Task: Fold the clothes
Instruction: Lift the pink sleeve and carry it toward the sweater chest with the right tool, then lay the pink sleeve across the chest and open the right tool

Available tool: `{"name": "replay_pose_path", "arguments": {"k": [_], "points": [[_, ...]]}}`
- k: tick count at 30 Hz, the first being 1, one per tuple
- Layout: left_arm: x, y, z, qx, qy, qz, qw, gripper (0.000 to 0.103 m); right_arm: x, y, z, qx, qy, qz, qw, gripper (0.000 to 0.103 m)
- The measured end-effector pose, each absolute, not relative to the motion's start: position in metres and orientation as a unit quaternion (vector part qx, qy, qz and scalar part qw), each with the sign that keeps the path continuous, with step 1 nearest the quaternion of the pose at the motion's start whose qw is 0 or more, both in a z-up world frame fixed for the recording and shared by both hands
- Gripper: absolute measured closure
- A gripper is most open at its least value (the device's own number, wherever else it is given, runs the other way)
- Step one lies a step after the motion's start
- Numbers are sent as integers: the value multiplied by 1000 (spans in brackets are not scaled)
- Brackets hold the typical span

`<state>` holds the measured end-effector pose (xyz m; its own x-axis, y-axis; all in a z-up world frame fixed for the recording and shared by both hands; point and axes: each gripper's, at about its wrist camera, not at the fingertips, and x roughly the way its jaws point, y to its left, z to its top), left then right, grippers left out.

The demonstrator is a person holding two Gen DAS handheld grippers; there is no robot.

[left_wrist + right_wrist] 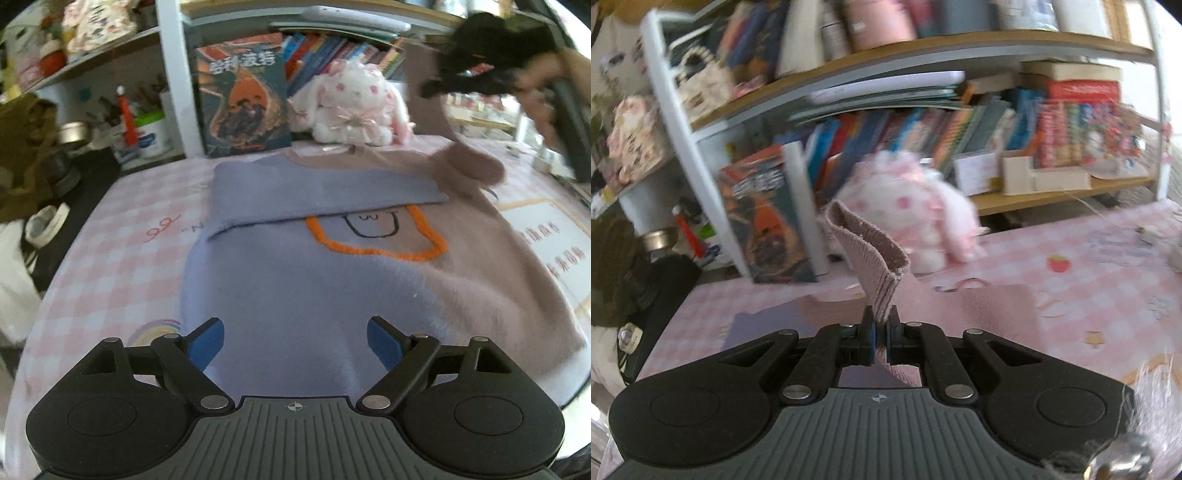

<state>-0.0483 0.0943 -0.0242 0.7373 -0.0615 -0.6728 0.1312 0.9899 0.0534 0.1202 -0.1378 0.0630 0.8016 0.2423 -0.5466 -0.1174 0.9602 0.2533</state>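
Note:
A fuzzy sweater (303, 280), lavender on its left half and mauve on its right, lies flat on the pink checked table with an orange outline on its chest. Its lavender sleeve (317, 192) is folded across the body. My left gripper (295, 341) hovers open over the sweater's near hem, nothing between its blue pads. The right gripper (491, 70) shows at the upper right, held by a hand, lifting the mauve sleeve (469, 162). In the right wrist view my right gripper (881, 332) is shut on the ribbed mauve cuff (871, 251), which stands up above the jaws.
A white and pink plush rabbit (354, 107) and an upright book (243, 99) stand at the table's back against a bookshelf (923, 122). A printed card (546, 247) lies right of the sweater. Cups and clutter (144, 129) sit at the left.

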Motion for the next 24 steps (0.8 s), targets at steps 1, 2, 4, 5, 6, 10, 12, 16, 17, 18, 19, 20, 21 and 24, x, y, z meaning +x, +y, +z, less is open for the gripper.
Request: {"name": "replay_pose_path", "arguments": {"k": [1,2,4,5,6,10,12,16,17,18,19,20,21,24], "points": [[-49,97,-24,46,357,-54,931,16,121,-124,63,97,302,98,943,98],[-50,100,-24,44,355,-56,932,16,123,-110,64,89,304,100,943,98],[-51,106,-24,40,351,-60,933,16,127,-86,63,73,308,104,943,98],[-51,109,-24,37,349,-62,934,16,129,-75,62,66,310,105,943,98],[-52,112,-24,35,348,-64,935,16,130,-65,61,59,312,107,942,98],[-55,124,-24,26,340,-73,937,16,138,-32,56,31,319,111,941,98],[-56,130,-24,21,336,-77,938,16,143,-18,53,21,322,113,940,98],[-59,142,-24,12,330,-85,940,16,150,3,46,-3,328,116,937,98],[-60,144,-25,9,332,-85,939,16,152,9,44,-10,328,116,937,98],[-61,146,-25,7,334,-85,939,15,153,14,43,-17,329,116,937,98],[-62,148,-25,7,335,-85,939,15,155,19,41,-22,330,116,937,98],[-63,150,-25,6,334,-83,939,15,156,23,38,-25,332,116,936,98],[-63,152,-24,6,334,-81,939,15,158,27,35,-29,336,116,934,98],[-65,158,-23,4,334,-75,940,15,162,38,23,-49,355,118,926,98]]}}
